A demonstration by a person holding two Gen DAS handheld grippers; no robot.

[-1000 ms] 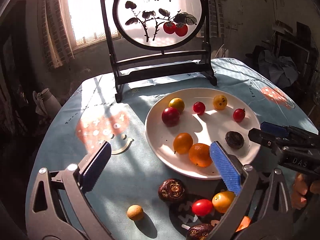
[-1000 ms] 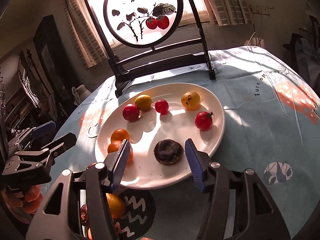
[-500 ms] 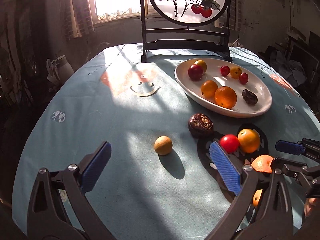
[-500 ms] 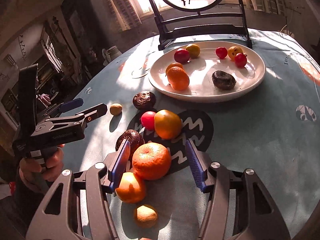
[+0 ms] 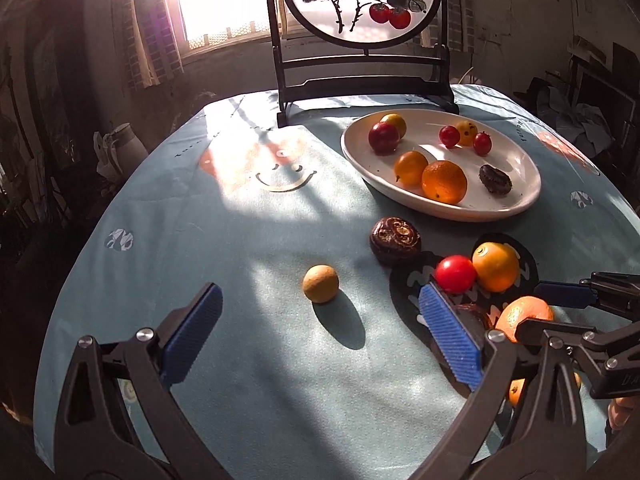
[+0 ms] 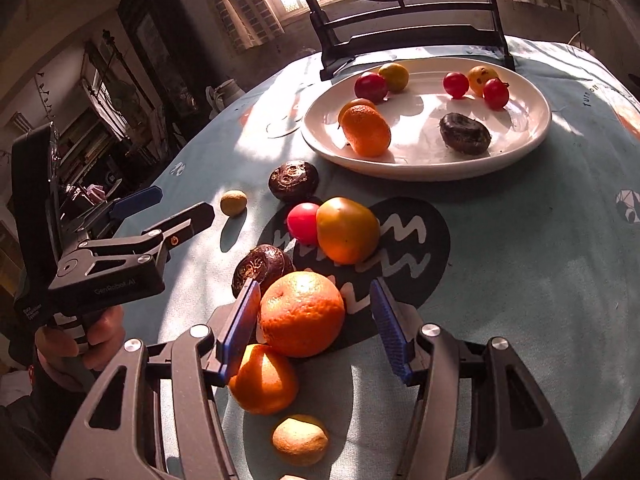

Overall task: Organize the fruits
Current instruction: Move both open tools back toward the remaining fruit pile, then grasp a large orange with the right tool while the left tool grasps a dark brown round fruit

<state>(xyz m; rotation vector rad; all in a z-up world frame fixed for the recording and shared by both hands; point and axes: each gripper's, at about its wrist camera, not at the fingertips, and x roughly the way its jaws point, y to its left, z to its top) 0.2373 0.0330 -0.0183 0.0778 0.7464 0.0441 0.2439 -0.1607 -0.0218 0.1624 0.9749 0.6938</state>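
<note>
Orange-skinned mandarin [image 6: 301, 313] sits on the blue tablecloth [image 6: 520, 280], between the spread jaws of the right gripper [image 6: 316, 326]; the left pad is just beside it, the right pad apart. Behind it lie a yellow-orange tomato [image 6: 347, 229] and the white plate [image 6: 532, 128]. Over a small tan fruit [image 5: 320, 283], the left gripper [image 5: 320, 340] hangs wide open.

Both grippers tilted down. The left gripper [image 5: 320, 330] stood wide open (a hand [image 6: 86, 338] gripped its handle); the right gripper [image 6: 316, 324], nearer, stood open too.
</note>
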